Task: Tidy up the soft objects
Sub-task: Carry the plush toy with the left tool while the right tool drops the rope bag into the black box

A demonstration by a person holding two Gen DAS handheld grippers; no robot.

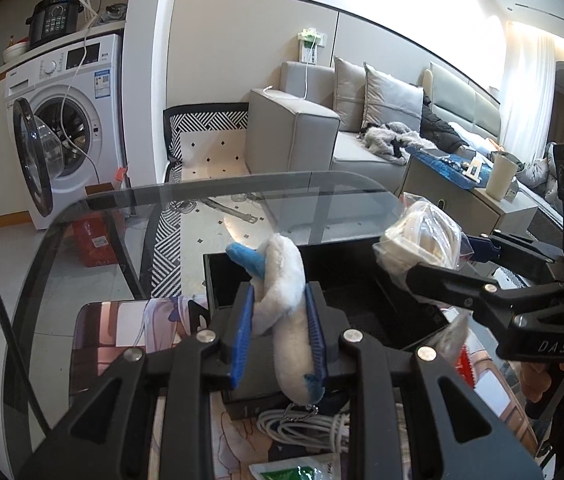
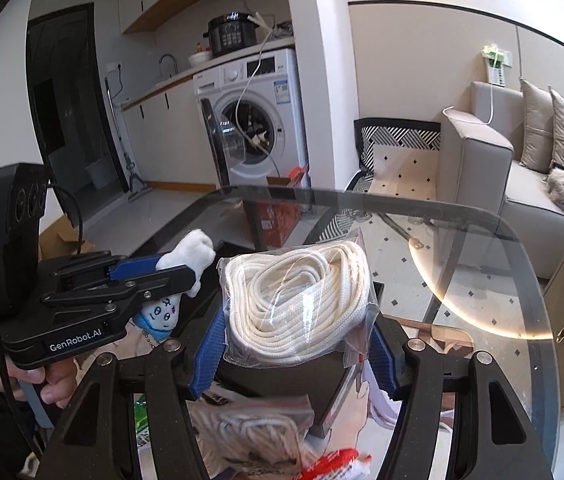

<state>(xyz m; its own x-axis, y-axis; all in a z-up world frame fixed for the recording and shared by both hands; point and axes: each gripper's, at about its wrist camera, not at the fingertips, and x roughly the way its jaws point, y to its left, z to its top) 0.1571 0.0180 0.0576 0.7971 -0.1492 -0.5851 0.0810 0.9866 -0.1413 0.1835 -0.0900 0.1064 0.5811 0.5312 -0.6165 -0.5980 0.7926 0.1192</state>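
Snugly between fingers (image 1: 241, 328): plush toy (image 1: 286, 280).

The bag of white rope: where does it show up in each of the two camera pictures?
Left wrist view: the bag of white rope sits at right of centre, held between the right gripper fingers above the black box.
Right wrist view: it fills the centre foreground, clamped between the blue fingers.
Shared landmark: the washing machine with its door open.
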